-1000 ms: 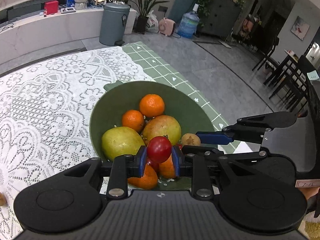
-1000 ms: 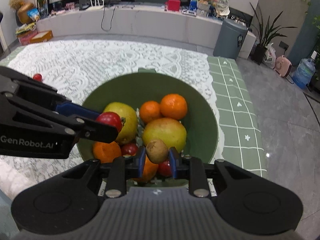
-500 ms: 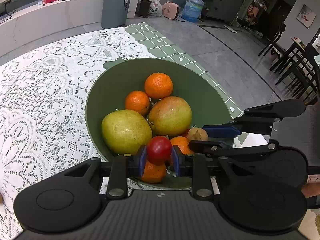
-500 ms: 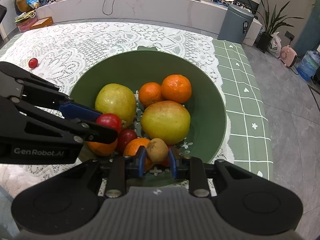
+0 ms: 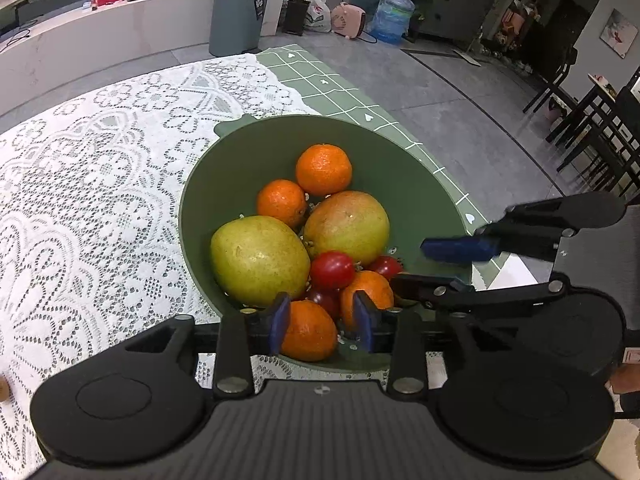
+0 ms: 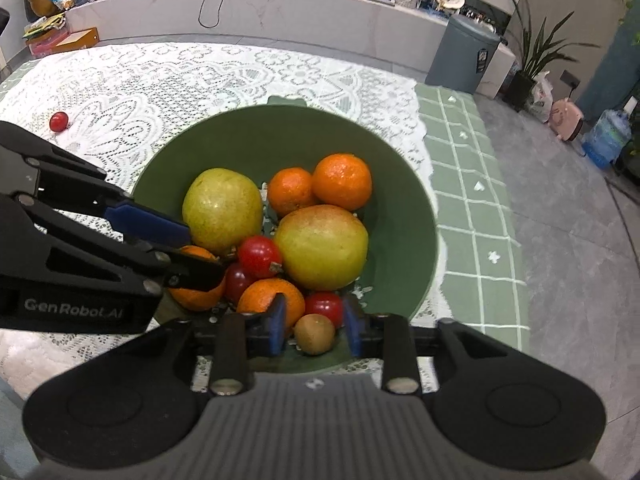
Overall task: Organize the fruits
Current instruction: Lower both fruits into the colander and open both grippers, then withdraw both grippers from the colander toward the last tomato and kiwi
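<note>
White lace cloth (image 5: pixel 88 184) covers the table, with a green grid-patterned cloth (image 5: pixel 320 80) showing at its far right edge and a grey pedal bin (image 5: pixel 239 14) on the floor beyond. From the left wrist view, the round green plastic bowl (image 5: pixel 400 168) sits near the table's right edge, holding 2 yellow-green mangoes (image 5: pixel 260 260), 4 oranges (image 5: pixel 323 169) and several small red tomatoes (image 5: pixel 332 270). The left claw (image 5: pixel 322 322) hangs over the bowl's near rim with its blue pads spread apart and nothing gripped between them; an orange and a tomato lie below the gap. The right claw (image 5: pixel 444 268) reaches in from the right over the bowl's right rim, its blue pad and black finger parted.

From the right wrist view, the same bowl (image 6: pixel 400 168) fills the middle of the table, partly on the lace and close to the green cloth (image 6: pixel 480 216). The right claw (image 6: pixel 314 324) is open, its pads well apart, and a small brown kiwi-like fruit (image 6: pixel 315 334) rests in the bowl between them, touching neither pad clearly. A red tomato (image 6: pixel 325 307) lies just behind it. The left claw (image 6: pixel 192 252) enters from the left, fingers parted above an orange. 1 loose red tomato (image 6: pixel 58 121) sits on the lace near the table's far left edge.
</note>
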### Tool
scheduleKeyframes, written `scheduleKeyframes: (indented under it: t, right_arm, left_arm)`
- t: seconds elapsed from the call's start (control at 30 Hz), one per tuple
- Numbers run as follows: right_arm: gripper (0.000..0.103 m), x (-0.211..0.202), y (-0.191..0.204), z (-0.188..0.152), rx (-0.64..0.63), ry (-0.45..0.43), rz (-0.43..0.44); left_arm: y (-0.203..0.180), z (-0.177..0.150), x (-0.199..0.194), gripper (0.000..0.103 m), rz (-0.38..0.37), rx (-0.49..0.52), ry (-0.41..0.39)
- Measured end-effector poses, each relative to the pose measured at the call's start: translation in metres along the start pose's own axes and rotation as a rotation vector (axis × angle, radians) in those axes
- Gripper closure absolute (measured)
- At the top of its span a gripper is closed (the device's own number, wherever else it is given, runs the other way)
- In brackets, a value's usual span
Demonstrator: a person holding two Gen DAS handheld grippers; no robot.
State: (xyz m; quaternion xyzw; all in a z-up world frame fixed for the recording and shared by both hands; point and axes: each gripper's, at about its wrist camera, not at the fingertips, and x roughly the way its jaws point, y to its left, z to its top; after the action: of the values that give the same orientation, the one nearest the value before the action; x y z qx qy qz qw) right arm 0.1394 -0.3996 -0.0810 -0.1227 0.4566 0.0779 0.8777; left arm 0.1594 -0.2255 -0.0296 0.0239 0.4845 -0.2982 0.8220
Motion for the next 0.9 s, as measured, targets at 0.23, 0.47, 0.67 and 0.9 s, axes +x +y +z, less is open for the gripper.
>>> scheduleKeyframes:
  t: [0.23,0.47,0.67,0.9]
  right_arm:
    - [0.045,-0.016,-0.003,0.000,0.007,-0.041,-0.040]
    - [0.035,-0.037,0.006,0.002,0.008,-0.088,-0.061]
    - [0.030,-0.051,0.017,0.000,0.027,-0.129,-0.066]
    - [0.029,-0.062,0.030,-0.004,0.059,-0.159,-0.048]
  left_arm:
    - [0.002,0.000,-0.017,0.050,0.002,-0.011,-0.043]
    - [0.004,-0.002,-0.039,0.044,0.011,-0.009,-0.101]
    - [0.009,-0.010,-0.060,0.042,0.030,-0.004,-0.148]
    - [0.023,-0.019,-0.082,0.036,0.042,-0.031,-0.198]
